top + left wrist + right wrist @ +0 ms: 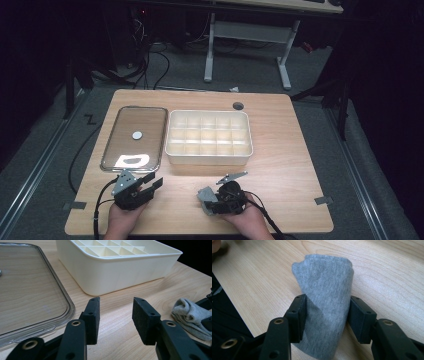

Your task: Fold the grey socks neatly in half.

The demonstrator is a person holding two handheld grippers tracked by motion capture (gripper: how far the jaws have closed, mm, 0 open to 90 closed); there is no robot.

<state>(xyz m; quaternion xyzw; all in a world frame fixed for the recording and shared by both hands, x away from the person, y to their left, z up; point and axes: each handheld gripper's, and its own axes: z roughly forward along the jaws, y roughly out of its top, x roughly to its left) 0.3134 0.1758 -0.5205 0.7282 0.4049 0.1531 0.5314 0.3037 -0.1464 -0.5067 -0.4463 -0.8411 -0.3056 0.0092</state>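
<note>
Since the clear lid lies flat at the far left of the surface, the cream divided box beside it stands uncovered, its compartments bare and ready to be filled. Your left claw waits empty, jaws parted, aimed between lid and box. Further right, your right claw is clamped around the rolled grey sock, low over the surface in front of the box, likely so you can carry it to a compartment.

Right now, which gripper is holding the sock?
The right gripper. Its jaws squeeze the grey sock from both sides. The left gripper has open jaws with nothing between them.
</note>
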